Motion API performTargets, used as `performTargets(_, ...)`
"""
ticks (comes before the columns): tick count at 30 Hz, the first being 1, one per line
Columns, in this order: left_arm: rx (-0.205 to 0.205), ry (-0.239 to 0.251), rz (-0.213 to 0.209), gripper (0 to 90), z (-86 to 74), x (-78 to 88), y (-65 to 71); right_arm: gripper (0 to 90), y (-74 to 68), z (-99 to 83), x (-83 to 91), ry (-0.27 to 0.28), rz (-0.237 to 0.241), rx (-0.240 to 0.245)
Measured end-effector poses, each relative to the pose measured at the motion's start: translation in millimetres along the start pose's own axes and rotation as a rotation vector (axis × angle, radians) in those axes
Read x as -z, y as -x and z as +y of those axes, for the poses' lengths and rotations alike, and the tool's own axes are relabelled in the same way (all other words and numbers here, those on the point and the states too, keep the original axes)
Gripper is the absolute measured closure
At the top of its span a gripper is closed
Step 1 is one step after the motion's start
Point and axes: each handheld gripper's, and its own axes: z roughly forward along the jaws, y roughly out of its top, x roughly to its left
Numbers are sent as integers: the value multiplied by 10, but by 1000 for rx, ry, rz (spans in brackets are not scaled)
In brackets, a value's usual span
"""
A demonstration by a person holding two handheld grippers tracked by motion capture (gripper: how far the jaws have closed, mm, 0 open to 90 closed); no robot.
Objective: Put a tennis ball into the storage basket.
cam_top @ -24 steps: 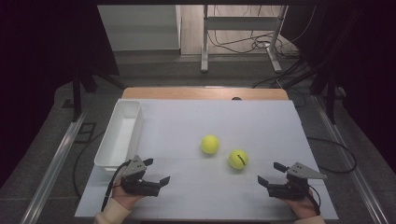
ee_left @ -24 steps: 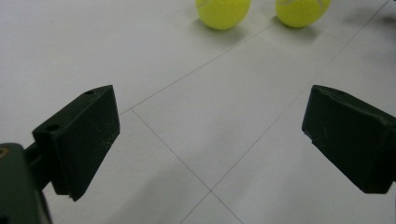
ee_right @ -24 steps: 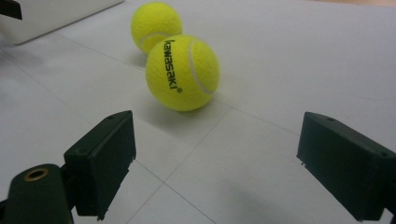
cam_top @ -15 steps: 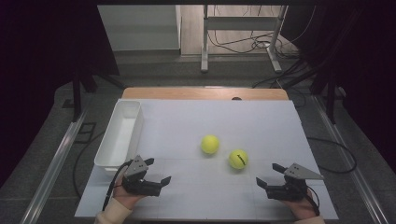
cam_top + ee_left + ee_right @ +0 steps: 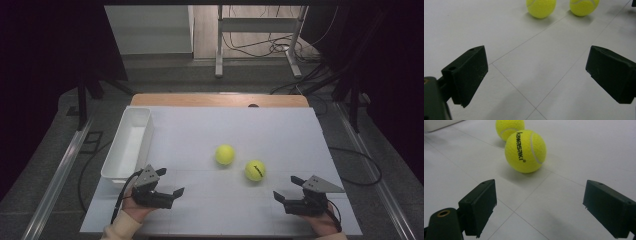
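Two yellow tennis balls sit on the white desk [image 5: 300, 135]. One ball [image 5: 225, 154] is close to the middle. The other ball [image 5: 255, 170], with black letters on it, lies just to its right and a bit nearer. The two balls are near each other but do not touch.

The left tool [image 5: 170, 188] is at the near left of the desk, held in a hand [image 5: 131, 210]. Its two black jaws are wide apart and hold nothing. In the left gripper view, both balls lie far ahead of the jaws, with bare desk between.

The right tool [image 5: 286, 191] is at the near right, in the other hand [image 5: 320, 224]. Its jaws are wide apart too, with nothing in them. In the right gripper view, the ball with letters lies just ahead of the jaws, not touching them, and the plain ball sits behind it.

A long white tray [image 5: 146, 131] stands at the left edge of the desk, well apart from the balls.
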Motion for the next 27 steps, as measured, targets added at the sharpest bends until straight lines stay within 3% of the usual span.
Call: performTargets(27, -5, -6, 15, 50, 224, -14, 56, 124, 8, 19, -32, 2, 12, 14)
